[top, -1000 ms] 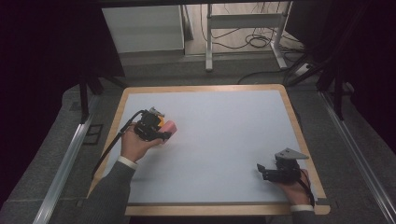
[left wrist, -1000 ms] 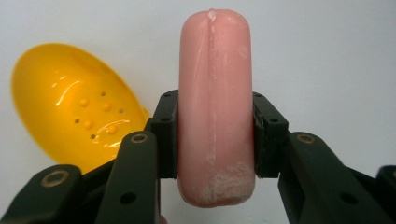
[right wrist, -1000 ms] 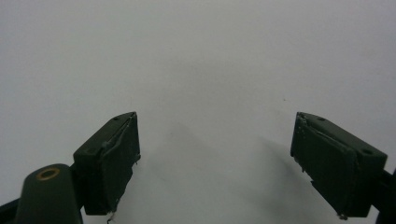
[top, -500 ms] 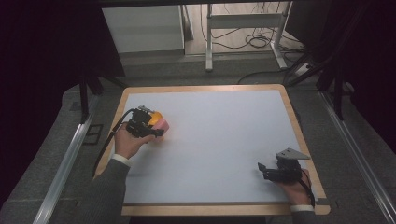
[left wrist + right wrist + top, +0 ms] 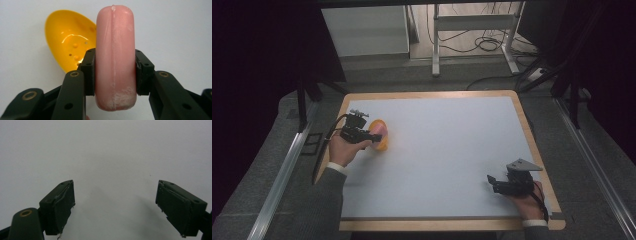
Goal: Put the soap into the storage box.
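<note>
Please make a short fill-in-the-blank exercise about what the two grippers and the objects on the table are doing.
1. The left gripper is shut on a rounded pink bar of ____.
2. Beside that bar lies a glossy oval plastic dish of ____ colour.
3. The jaws of the right gripper stand ____, with nothing between them.
4. In the high view, the right gripper rests near the table's ____ right corner.

Missing words: soap; yellow; open; near

A lab-like recording bay: dark curtains, metal floor rails (image 5: 277,195), loose cables (image 5: 484,42), wood-rimmed table (image 5: 532,145).
</note>
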The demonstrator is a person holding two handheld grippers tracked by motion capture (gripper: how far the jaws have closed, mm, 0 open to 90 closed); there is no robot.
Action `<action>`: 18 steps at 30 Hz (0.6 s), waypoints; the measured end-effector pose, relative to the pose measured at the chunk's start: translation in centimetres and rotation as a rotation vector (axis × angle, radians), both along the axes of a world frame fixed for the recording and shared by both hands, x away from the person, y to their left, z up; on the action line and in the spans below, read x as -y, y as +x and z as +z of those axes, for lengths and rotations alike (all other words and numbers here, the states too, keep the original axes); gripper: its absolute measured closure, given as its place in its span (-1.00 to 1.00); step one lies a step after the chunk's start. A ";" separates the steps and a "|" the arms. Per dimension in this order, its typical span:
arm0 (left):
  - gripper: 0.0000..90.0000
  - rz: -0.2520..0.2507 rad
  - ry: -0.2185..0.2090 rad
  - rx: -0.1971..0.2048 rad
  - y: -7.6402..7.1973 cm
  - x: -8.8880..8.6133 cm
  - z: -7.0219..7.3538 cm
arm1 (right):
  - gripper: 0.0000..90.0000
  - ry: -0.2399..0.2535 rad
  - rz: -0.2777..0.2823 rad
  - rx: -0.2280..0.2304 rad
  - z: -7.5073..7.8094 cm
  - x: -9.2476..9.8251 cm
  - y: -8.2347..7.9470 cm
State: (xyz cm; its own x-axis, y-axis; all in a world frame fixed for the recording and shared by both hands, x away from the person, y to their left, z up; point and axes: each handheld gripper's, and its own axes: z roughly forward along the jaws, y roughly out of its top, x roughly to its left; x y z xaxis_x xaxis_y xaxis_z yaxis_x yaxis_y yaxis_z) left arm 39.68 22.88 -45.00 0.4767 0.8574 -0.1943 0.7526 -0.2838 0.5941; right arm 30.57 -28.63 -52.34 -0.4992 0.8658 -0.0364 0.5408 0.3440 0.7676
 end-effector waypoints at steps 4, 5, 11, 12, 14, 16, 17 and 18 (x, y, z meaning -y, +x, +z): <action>0.34 0.008 0.000 -0.001 0.3 -0.1 0.0 | -0.66 0.005 -0.002 0.003 0.0 0.0 0.0; 0.34 0.014 -0.002 -0.001 0.4 -0.2 0.0 | -0.66 0.004 -0.001 0.003 0.0 0.0 0.0; 0.34 0.021 0.001 -0.014 1.1 -0.5 -0.2 | -0.66 0.001 -0.002 0.004 0.0 0.0 0.0; 0.34 0.025 0.001 -0.017 1.3 -0.5 -0.2 | -0.66 0.000 -0.003 0.003 0.0 0.0 0.0; 0.34 0.040 -0.010 -0.014 1.6 -0.7 -0.2 | -0.66 0.000 -0.002 0.000 -0.1 0.1 0.1; 0.34 0.039 -0.011 -0.014 1.7 -0.7 -0.2 | -0.66 -0.001 -0.004 0.000 -0.1 0.1 0.1; 0.34 0.045 -0.011 -0.014 1.8 -0.6 -0.1 | -0.66 -0.002 -0.005 0.000 -0.1 0.1 0.1; 0.34 0.045 -0.010 -0.013 1.9 -0.6 -0.1 | -0.66 -0.002 -0.005 0.000 -0.1 0.1 0.1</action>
